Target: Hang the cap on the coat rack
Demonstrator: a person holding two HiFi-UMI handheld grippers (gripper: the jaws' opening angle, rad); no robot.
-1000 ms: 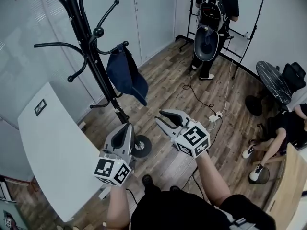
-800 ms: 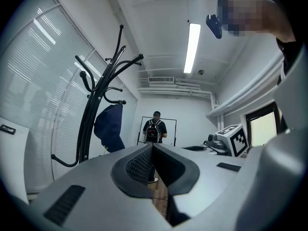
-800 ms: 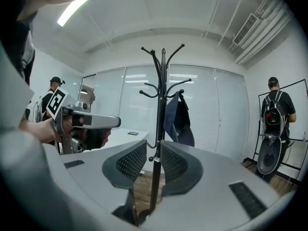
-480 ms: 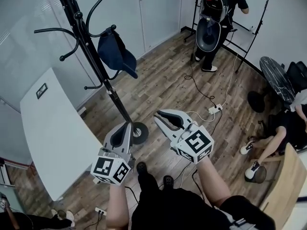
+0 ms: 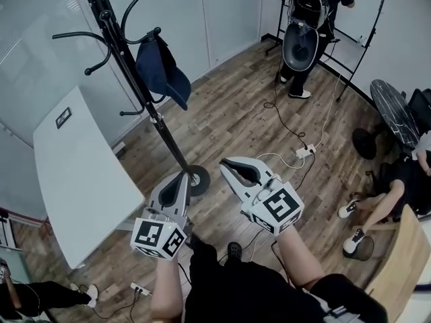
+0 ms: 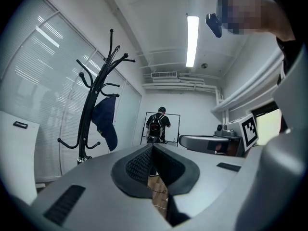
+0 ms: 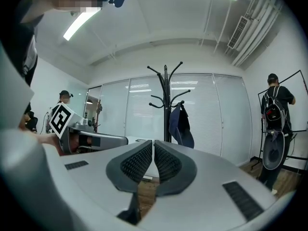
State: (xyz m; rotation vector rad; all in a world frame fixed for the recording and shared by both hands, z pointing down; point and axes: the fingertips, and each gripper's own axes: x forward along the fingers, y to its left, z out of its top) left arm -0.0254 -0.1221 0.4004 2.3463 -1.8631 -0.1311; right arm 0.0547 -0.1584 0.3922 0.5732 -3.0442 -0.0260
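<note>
The navy cap (image 5: 160,69) hangs from a hook on the black coat rack (image 5: 138,89), whose round base (image 5: 198,180) stands on the wood floor. Both grippers are held low, well short of the cap. My left gripper (image 5: 180,177) is shut and holds nothing; its tips are close to the rack's base in the head view. The right gripper (image 5: 233,164) is likewise shut and holds nothing. In the left gripper view the cap (image 6: 106,126) hangs on the rack (image 6: 91,114) left of the jaws. The right gripper view has the cap (image 7: 180,126) straight ahead above the jaws.
A white table (image 5: 81,173) stands left of the rack. Cables and a power strip (image 5: 303,152) lie on the floor to the right. A person with a backpack (image 5: 306,19) stands at a whiteboard far back. Another person (image 5: 404,180) sits at the right.
The cap stays hung on the rack. Both grippers remain shut and have drawn slightly back and down from the rack as the head view shifted.
</note>
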